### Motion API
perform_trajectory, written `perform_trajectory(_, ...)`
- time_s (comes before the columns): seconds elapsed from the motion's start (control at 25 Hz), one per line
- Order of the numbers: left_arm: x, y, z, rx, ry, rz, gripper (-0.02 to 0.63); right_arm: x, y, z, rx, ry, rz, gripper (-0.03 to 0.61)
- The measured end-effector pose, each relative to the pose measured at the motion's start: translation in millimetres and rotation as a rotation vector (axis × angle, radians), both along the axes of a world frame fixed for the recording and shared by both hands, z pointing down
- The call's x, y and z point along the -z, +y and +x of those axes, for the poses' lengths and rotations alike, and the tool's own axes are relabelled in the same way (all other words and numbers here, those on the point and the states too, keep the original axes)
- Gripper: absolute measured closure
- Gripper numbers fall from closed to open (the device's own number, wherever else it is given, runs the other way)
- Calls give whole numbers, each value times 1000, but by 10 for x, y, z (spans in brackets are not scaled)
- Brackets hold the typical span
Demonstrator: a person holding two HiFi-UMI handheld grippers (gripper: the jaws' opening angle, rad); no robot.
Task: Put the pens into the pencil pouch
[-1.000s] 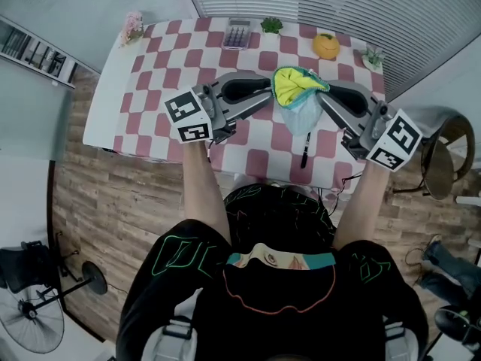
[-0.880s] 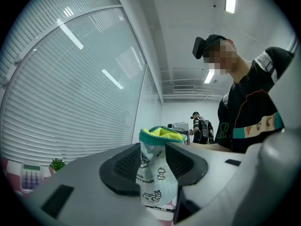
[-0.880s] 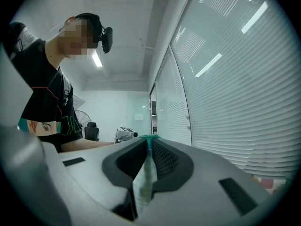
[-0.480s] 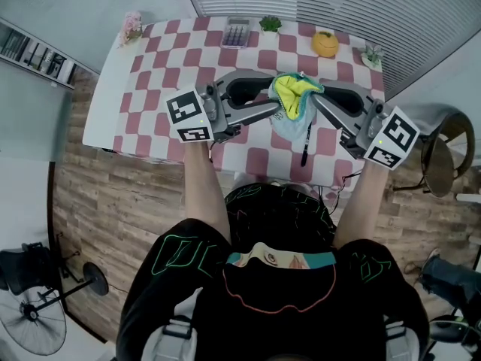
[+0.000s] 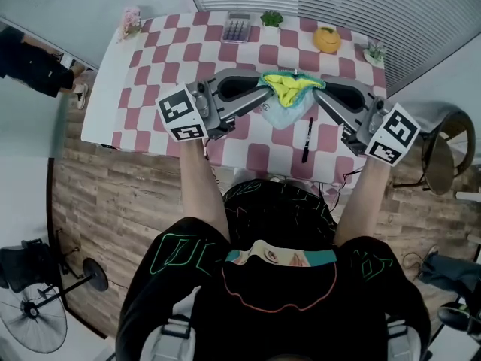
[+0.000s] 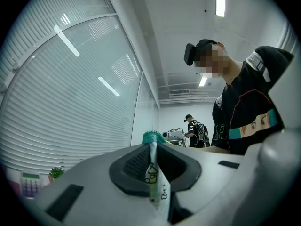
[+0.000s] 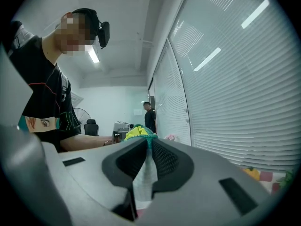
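the checkered table (image 5: 150, 89) is spreading under the pouch (image 5: 289, 96) and carrying everything else. the left gripper (image 5: 264, 96) is clamping the pouch's left rim; its jaws have just been closing, with the printed fabric between them. the right gripper (image 5: 319, 89) is pinching the opposite rim, jaws together on the cloth. the two seem to be pulling apart, so the pouch's yellow-lined mouth is stretching open and facing up, ready for loading. whether its bottom is touching the table i cannot tell.

beyond the pouch, along the far edge, a calculator (image 5: 239, 28), an orange fruit-like thing (image 5: 327, 40) and a small plant (image 5: 271, 19) are sitting well apart, blocking nothing. one black pen (image 5: 307, 140) is lying just nearer the person than the pouch, not yet inside. with both grippers occupied, one will probably be letting go to fetch it.
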State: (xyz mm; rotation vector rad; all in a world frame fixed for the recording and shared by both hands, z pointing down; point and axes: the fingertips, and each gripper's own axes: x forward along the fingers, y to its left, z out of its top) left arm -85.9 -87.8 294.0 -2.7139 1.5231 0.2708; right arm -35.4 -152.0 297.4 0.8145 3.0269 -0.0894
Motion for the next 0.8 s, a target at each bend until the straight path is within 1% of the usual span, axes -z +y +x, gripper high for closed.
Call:
perform_trajectory(0.16, -54, 6, -26, 14, -1, -16, 571, -57, 0, -26, 14, 26, -45, 532)
perform_trajectory(0.2, -71, 3, -37, 22, -3, -21, 571, -76, -20, -34, 6, 34, -47, 522)
perform_trajectory(0.28, -113, 1, -56, 38, -3, -31, 572, -110, -81, -38, -25, 46, -55, 506)
perform_trajectory(0.44, -222, 45, -54, 63, -4, -59, 574, -147, -229, -4, -121, 64, -90, 506)
perform_trajectory(0.56, -305, 53, -77, 70, -3, -83, 575, -317, -393, -55, -221, 153, -58, 506)
perform_trajectory(0.72, -386, 59, -93, 62, 4, -105, 575, -673, -607, -87, -335, 323, 9, 506)
perform_trajectory(0.8, -413, 76, -82, 59, 9, -112, 575, -873, -663, -64, -374, 419, 15, 502)
